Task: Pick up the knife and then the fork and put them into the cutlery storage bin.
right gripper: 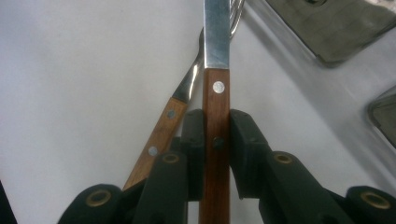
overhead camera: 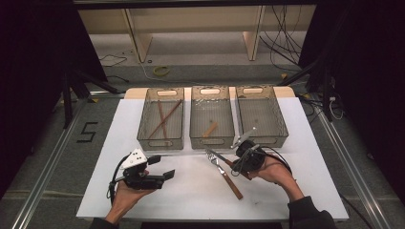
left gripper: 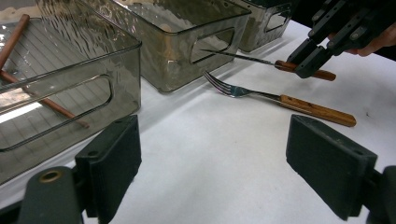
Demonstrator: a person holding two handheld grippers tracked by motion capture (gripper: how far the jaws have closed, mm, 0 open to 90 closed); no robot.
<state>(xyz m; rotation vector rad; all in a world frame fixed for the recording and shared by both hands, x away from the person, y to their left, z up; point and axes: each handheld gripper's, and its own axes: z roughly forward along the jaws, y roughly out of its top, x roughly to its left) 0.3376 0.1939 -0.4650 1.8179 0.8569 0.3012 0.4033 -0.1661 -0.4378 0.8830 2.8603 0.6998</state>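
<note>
1. Gripping the knife (right gripper: 216, 116) by its wooden handle, the right gripper (right gripper: 215, 154) has both jaws pressed flat against the handle's two sides; the blade runs straight ahead along the gripper's own line, away from the hand.
2. Knife position: in the left gripper view it is held just above the white desk (left gripper: 210, 163), blade tip pointing toward the trays, handle end at the right gripper (left gripper: 310, 58).
3. Fork (left gripper: 280, 99): lies flat on the desk just beside the knife, on the person's side of it, tines toward the trays, its handle angling away from the knife's handle.
4. Left gripper (overhead camera: 160, 168): jaws spread wide, nothing between them, hovering at the near left of the desk, well apart from both utensils. The right hand is plainly the nearer.
5. Beyond, three clear trays stand in a row: left tray (overhead camera: 143, 125) holds chopsticks (overhead camera: 164, 119), middle tray (overhead camera: 195, 125) a small wooden piece, right tray (overhead camera: 281, 125) looks empty.
6. Judgement: the knife's long axis already points at the trays, so a forward carry suits.
</note>
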